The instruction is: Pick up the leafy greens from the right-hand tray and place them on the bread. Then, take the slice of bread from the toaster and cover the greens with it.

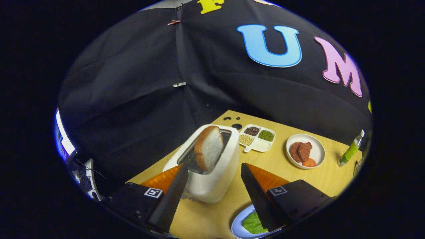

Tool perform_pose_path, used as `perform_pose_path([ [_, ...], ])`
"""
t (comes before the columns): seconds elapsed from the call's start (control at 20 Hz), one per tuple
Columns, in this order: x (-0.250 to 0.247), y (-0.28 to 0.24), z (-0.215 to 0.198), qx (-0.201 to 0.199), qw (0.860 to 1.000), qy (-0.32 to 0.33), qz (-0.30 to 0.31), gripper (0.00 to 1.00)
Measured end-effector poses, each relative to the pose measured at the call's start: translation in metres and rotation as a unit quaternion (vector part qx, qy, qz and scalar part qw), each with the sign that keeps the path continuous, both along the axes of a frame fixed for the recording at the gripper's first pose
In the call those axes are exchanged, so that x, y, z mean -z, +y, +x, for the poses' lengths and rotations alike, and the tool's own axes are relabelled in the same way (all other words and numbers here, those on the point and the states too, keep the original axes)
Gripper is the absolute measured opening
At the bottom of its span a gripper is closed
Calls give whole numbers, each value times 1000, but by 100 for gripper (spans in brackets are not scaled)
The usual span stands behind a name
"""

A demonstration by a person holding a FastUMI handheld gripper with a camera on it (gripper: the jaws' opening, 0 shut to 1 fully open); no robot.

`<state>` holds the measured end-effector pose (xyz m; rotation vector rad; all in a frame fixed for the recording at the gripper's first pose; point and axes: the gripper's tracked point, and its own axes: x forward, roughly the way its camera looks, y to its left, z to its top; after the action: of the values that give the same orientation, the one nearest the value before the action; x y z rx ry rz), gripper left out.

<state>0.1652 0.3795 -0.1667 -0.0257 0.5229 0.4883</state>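
A white toaster [212,186] stands on the wooden table just ahead of my fingers. A slice of bread [209,147] with a brown crust sticks up out of its slot, leaning a little. My gripper [214,166] is open, its two fingertips spread wide on either side of the slice's lower part; neither finger presses on it. Close below the right finger sits a pale blue plate [236,226] with the leafy greens [253,223] lying on it. The finger hides part of the plate, and whatever lies under the greens is hidden.
Beyond the toaster lies a white divided tray [261,146] of beans and seeds. To its right are a white plate [318,151] with meat patties and a tomato slice, and a green bottle [350,151] near the table's right edge. Black cloth walls stand behind the table.
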Motion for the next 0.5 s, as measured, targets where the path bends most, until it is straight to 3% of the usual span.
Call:
perform_pose_path([
  [0.25,4,31,32,-1,1000,-6,-9,99],
  [0.5,28,30,61,32,998,-7,-45,99],
])
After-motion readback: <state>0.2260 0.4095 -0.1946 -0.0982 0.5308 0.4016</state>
